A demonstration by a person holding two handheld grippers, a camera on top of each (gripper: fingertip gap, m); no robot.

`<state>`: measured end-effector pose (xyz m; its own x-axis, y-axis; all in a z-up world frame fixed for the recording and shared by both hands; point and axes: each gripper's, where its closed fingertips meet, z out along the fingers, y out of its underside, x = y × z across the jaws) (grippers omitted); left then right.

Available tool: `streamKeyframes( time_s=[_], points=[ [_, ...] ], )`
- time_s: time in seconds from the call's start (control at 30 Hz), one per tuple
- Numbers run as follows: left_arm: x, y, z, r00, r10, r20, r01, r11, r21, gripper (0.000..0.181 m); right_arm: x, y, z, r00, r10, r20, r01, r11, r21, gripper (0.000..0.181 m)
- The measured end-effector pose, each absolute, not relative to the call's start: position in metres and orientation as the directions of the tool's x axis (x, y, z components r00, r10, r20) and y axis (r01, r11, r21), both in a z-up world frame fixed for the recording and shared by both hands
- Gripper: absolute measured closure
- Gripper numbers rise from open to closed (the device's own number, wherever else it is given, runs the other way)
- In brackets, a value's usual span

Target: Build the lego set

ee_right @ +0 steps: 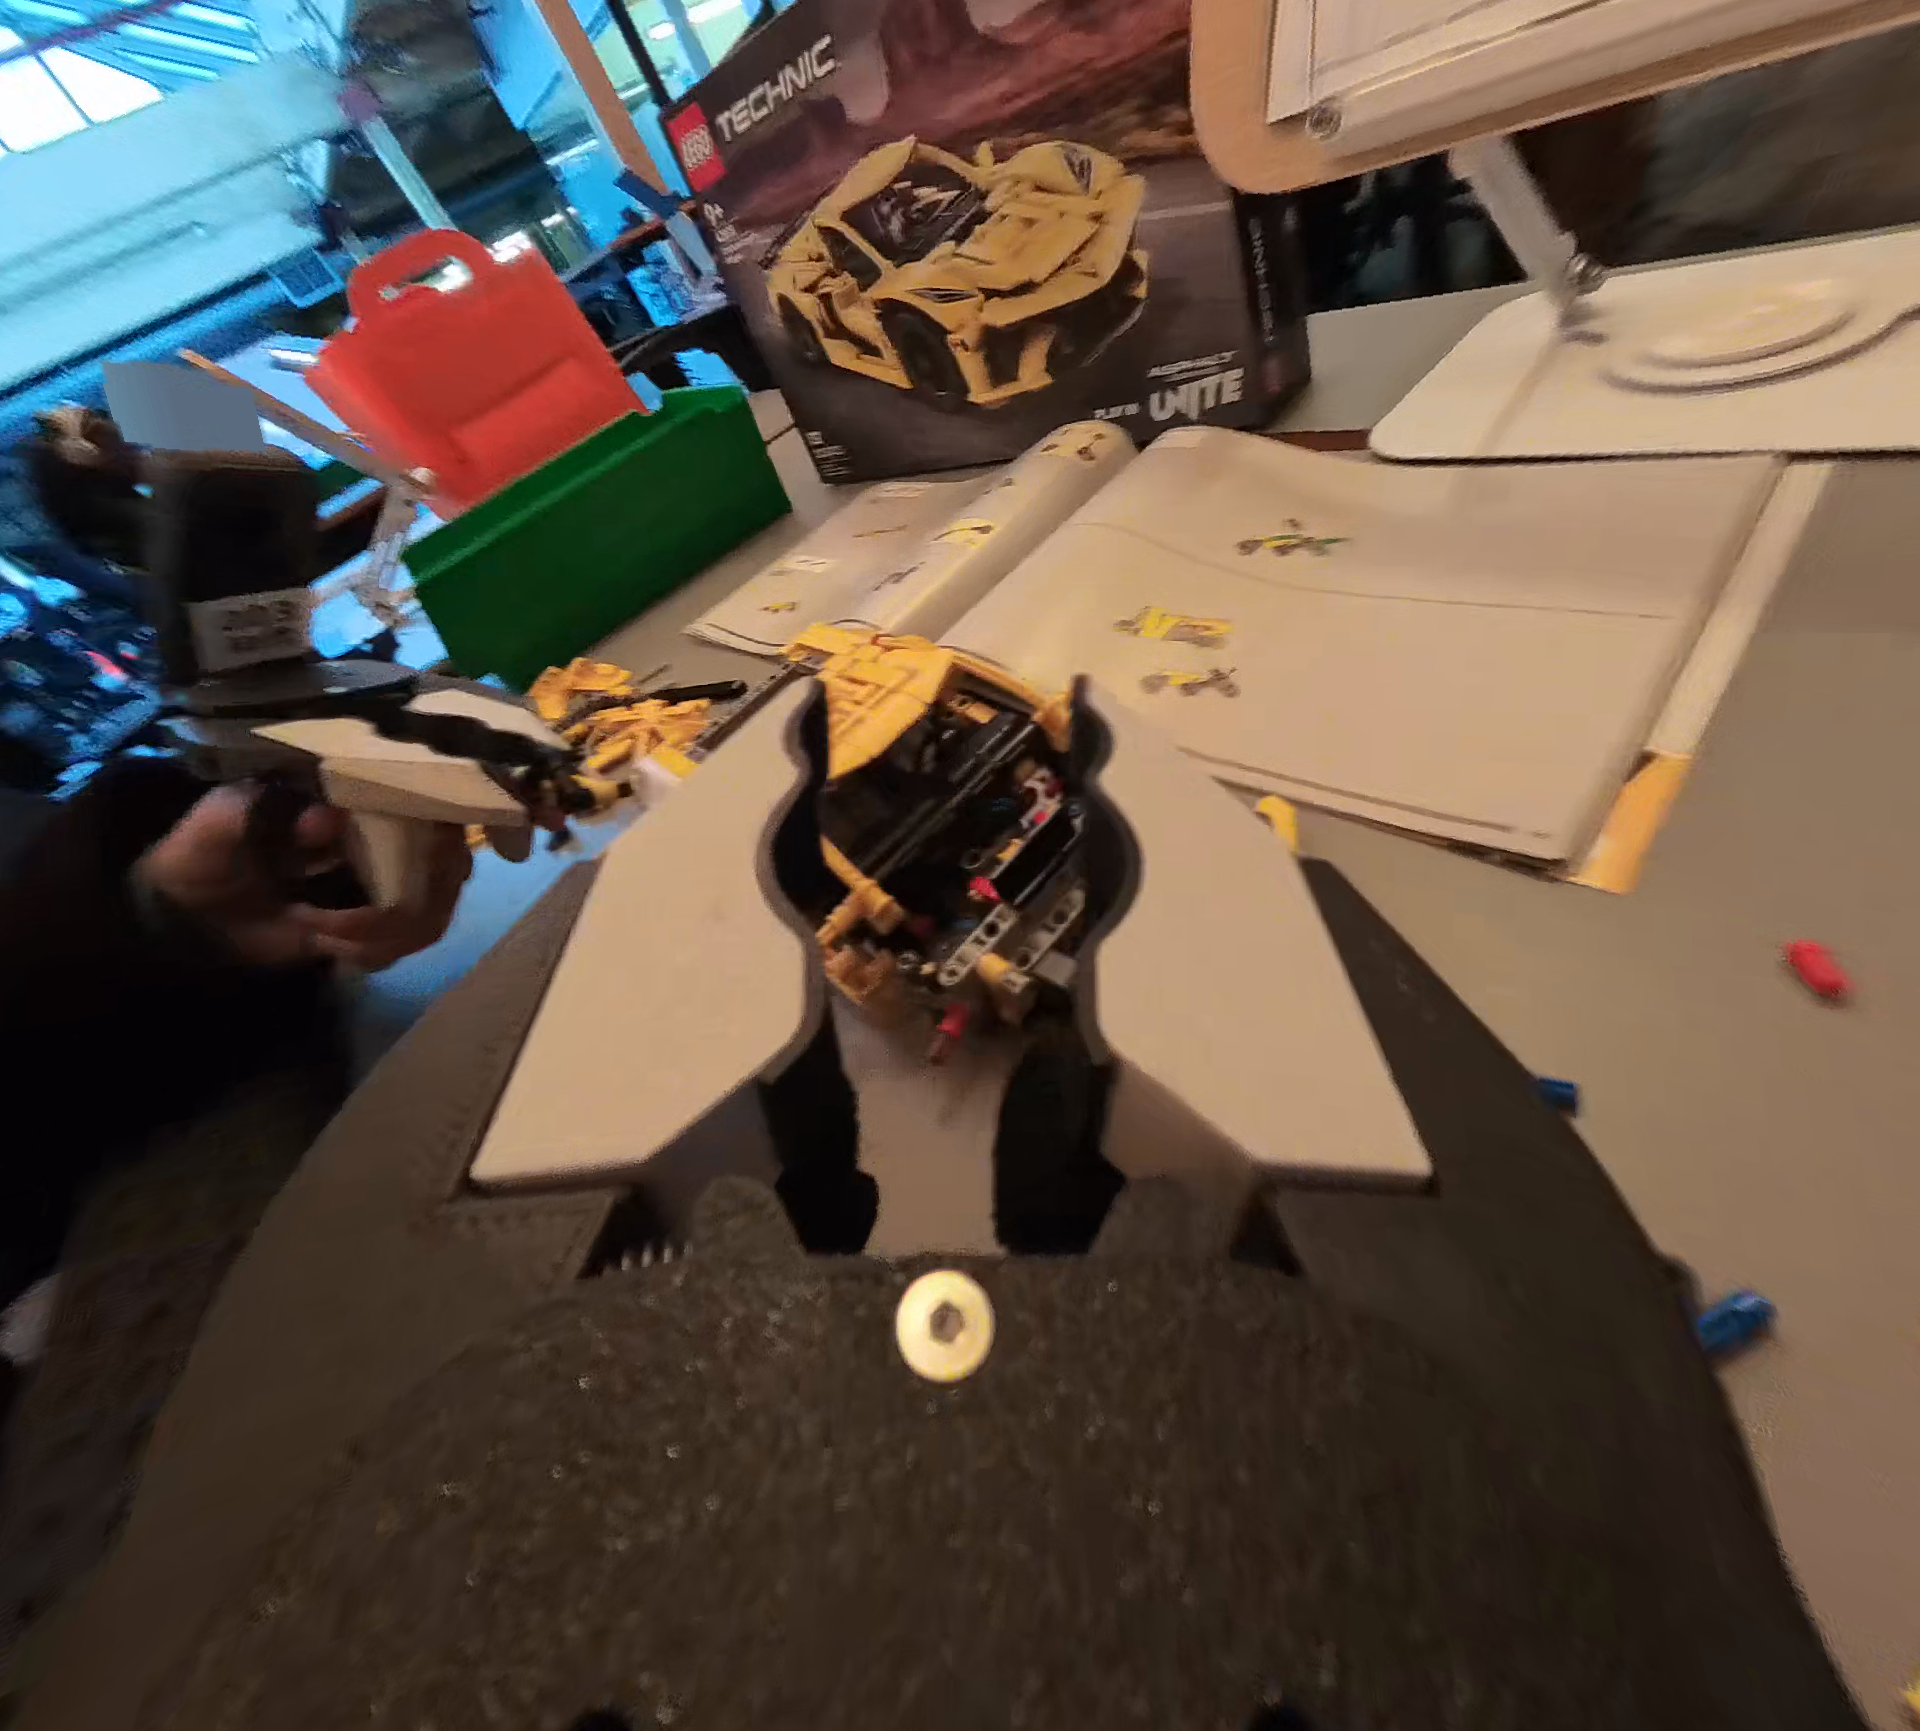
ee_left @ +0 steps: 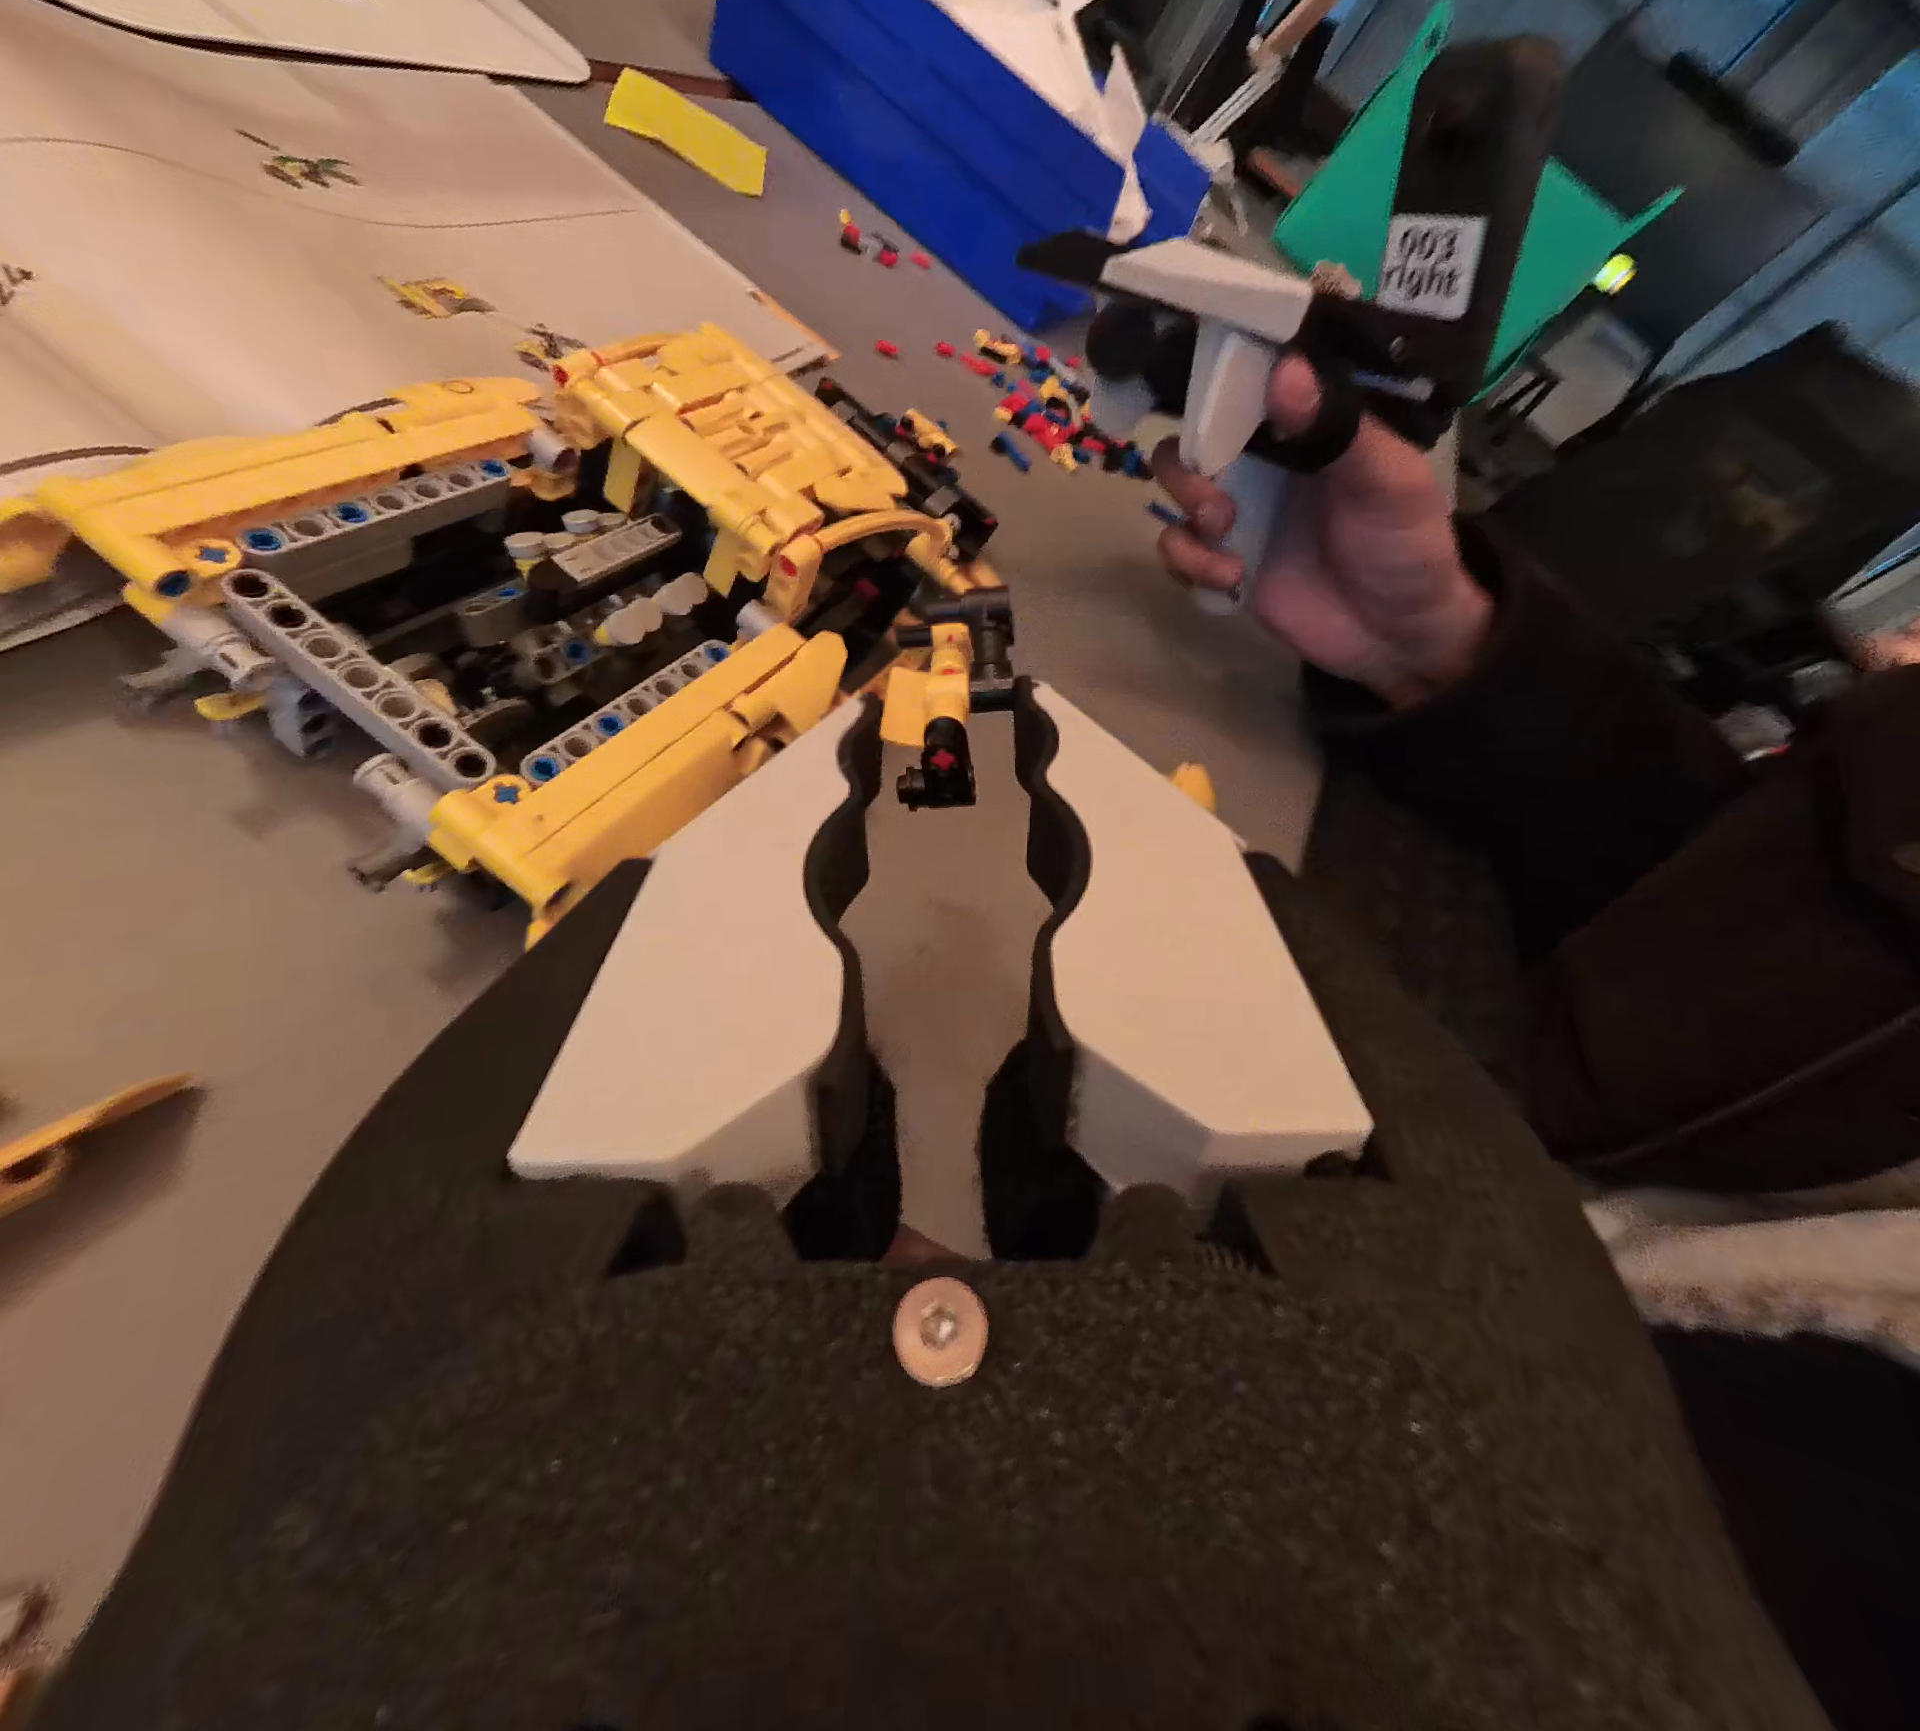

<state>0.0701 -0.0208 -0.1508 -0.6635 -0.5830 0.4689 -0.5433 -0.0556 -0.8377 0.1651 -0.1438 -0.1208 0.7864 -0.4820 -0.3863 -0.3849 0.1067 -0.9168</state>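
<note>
The partly built yellow lego car lies on the grey table; it also shows in the right wrist view. My left gripper is shut on a small yellow-and-black sub-assembly, held just off the car's near end. In the right wrist view the left gripper is at the left with that piece at its tips. My right gripper is open and empty, in the air in front of the car. It shows at upper right in the left wrist view, apart from the model.
An open instruction booklet lies behind the car, with the set's box beyond. A pile of small loose pieces sits by a blue bin. A green bin, yellow parts and a white stand base are nearby. The gap from one gripper's tips to the other's is roughly 15 cm.
</note>
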Motion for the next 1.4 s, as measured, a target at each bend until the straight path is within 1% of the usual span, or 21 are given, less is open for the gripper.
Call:
streamKeyframes(
  time_s=[0.03, 0.13, 0.2, 0.37, 0.43, 0.5, 0.77, 0.93, 1.4],
  points=[
    [0.069, -0.021, -0.153, -0.67, -0.591, 0.449, -0.536, -0.033, -0.843, 0.157, 0.167, -0.145, -0.121, 0.789, -0.498, -0.36, -0.362, 0.096, -0.927, 0.129],
    [0.067, -0.024, -0.159, -0.686, -0.601, 0.411, -0.525, 0.018, -0.851, 0.157, 0.171, -0.149, -0.12, 0.783, -0.556, -0.279, -0.296, 0.061, -0.953, 0.127],
    [0.066, -0.026, -0.164, -0.692, -0.601, 0.4, -0.528, 0.043, -0.848, 0.156, 0.175, -0.15, -0.128, 0.769, -0.599, -0.223, -0.282, -0.004, -0.959, 0.127],
    [0.059, -0.036, -0.182, -0.709, -0.588, 0.389, -0.554, 0.123, -0.823, 0.156, 0.178, -0.15, -0.156, 0.748, -0.648, -0.144, -0.319, -0.162, -0.934, 0.13],
    [0.052, -0.045, -0.192, -0.725, -0.571, 0.386, -0.568, 0.178, -0.803, 0.156, 0.176, -0.146, -0.165, 0.756, -0.645, -0.112, -0.326, -0.224, -0.918, 0.13],
    [0.047, -0.051, -0.201, -0.745, -0.561, 0.361, -0.562, 0.236, -0.793, 0.157, 0.172, -0.142, -0.168, 0.77, -0.628, -0.118, -0.341, -0.248, -0.907, 0.129],
    [0.044, -0.051, -0.216, -0.784, -0.571, 0.242, -0.506, 0.364, -0.782, 0.156, 0.17, -0.136, -0.167, 0.782, -0.598, -0.174, -0.362, -0.209, -0.908, 0.128],
    [0.039, -0.053, -0.221, -0.803, -0.553, 0.221, -0.494, 0.411, -0.767, 0.157, 0.171, -0.136, -0.167, 0.775, -0.596, -0.21, -0.388, -0.187, -0.902, 0.129],
    [0.038, -0.053, -0.225, -0.804, -0.552, 0.22, -0.503, 0.436, -0.746, 0.156, 0.168, -0.138, -0.165, 0.778, -0.592, -0.208, -0.383, -0.186, -0.905, 0.131]
  ],
)
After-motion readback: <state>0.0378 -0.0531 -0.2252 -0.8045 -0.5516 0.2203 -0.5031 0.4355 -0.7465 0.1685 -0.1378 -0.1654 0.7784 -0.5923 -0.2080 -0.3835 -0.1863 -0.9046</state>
